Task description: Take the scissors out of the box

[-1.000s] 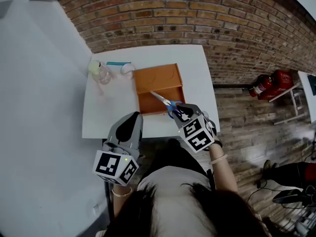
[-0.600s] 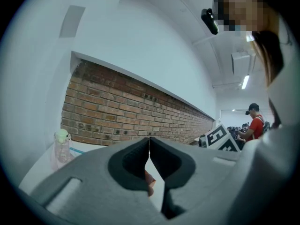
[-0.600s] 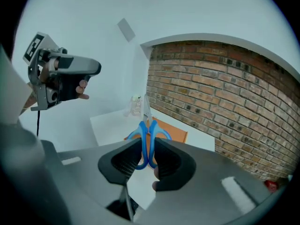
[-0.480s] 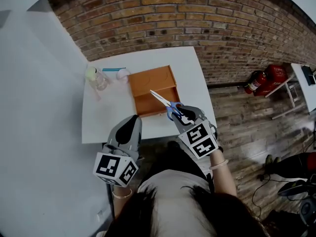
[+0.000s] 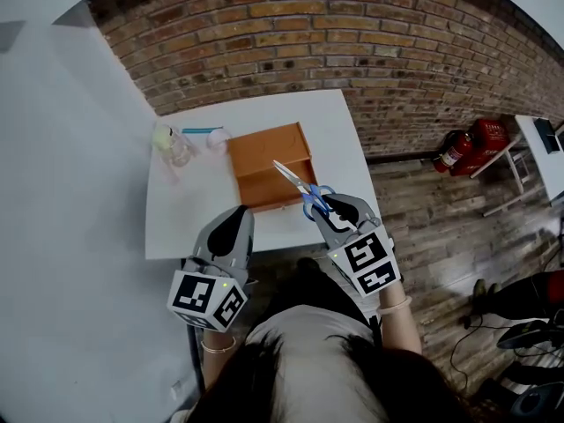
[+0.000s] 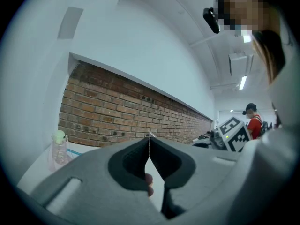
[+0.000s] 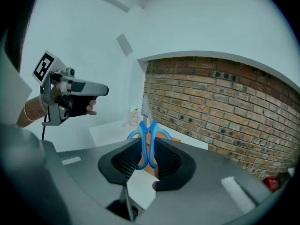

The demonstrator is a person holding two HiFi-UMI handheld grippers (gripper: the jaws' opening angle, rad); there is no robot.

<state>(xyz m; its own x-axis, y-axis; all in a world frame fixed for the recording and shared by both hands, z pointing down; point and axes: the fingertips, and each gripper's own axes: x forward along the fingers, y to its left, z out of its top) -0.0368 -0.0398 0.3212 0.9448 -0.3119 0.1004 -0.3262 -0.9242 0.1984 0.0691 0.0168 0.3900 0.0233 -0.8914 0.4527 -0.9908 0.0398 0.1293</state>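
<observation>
While the right gripper (image 7: 146, 156) clenches its two dark pads on the blue handle loops of the scissors (image 7: 146, 139), the steel blades stand closed and point up and away from the person. From the head view, the handles sit at the gripper's tips over the near edge of the box (image 5: 264, 148), and the blade tip reaches out above the box's near compartment. How high the scissors are above the box cannot be told. The box is orange, open at the top, and split by a divider into a near and a far section. It rests on a white table (image 5: 185, 214) that stands against a brick wall (image 5: 352, 25).

The left gripper (image 6: 149, 146) has its jaws pressed together with nothing between them. It is held level at the table's near left edge, well apart from the box. A clear bottle (image 5: 172, 142) with a pale green cap stands at the table's far left corner, and a thin blue item (image 5: 201, 130) lies just beside it. A red fire extinguisher (image 5: 467, 146) lies on the wooden floor to the right.
</observation>
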